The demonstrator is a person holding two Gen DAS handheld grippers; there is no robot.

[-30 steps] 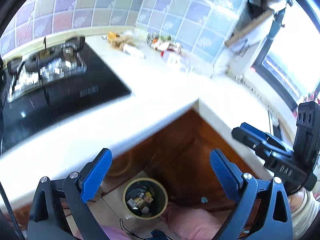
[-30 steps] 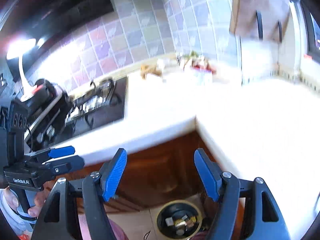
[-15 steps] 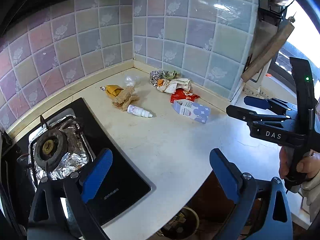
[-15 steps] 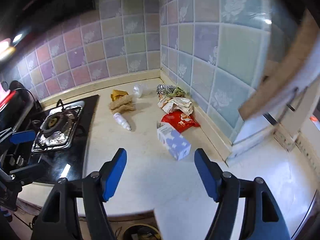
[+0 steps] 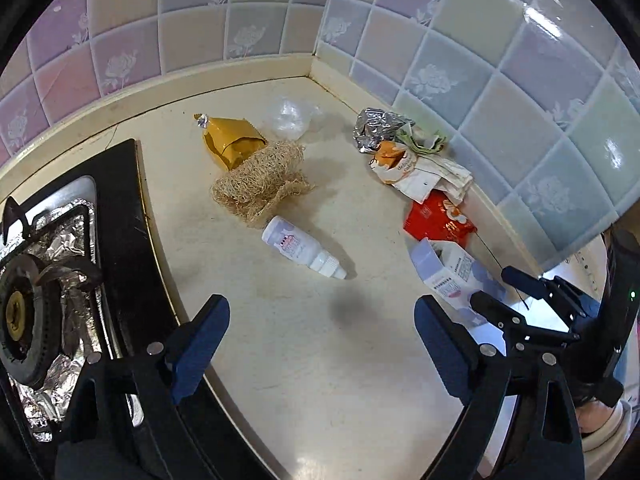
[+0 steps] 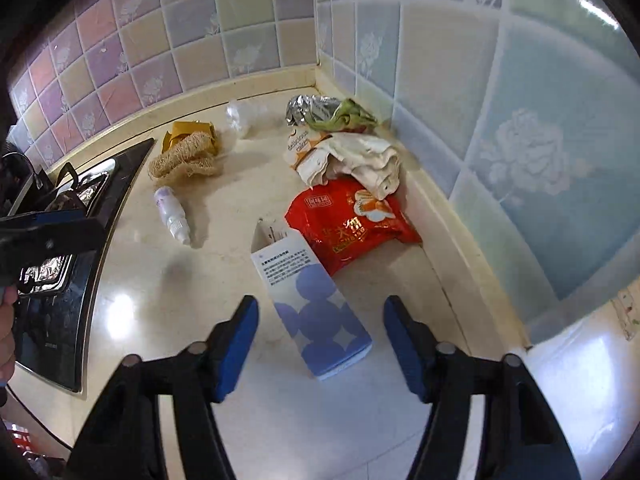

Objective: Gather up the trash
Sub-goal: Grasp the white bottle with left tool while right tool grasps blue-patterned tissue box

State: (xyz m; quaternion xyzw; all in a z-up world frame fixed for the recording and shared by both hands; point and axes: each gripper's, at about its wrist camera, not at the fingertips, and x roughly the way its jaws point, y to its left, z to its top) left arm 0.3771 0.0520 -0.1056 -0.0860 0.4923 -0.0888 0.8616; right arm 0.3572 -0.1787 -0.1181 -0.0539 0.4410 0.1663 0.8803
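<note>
Trash lies in the counter corner. A blue and white carton (image 6: 316, 300) lies between the open jaws of my right gripper (image 6: 320, 320), apart from both; it also shows in the left wrist view (image 5: 452, 276). A small white bottle (image 5: 300, 246) (image 6: 171, 214) lies just ahead of my open, empty left gripper (image 5: 320, 324). Behind are a red packet (image 6: 348, 224) (image 5: 438, 220), white wrappers (image 6: 344, 156), crumpled foil (image 5: 376, 128) (image 6: 308, 108), a yellow packet (image 5: 230, 140), a loofah scrub (image 5: 260, 184) (image 6: 184, 158) and a clear plastic bag (image 5: 290, 120).
A black gas hob (image 5: 120, 240) with a foil-lined burner (image 5: 24, 300) sits at the left, also in the right wrist view (image 6: 60, 240). Tiled walls (image 5: 240, 20) close the corner behind the trash. My right gripper shows at the right in the left wrist view (image 5: 520, 292).
Both grippers rose from beside the floor bin and moved in over the counter toward the trash corner. The right gripper now straddles the carton; the left is nearer the bottle.
</note>
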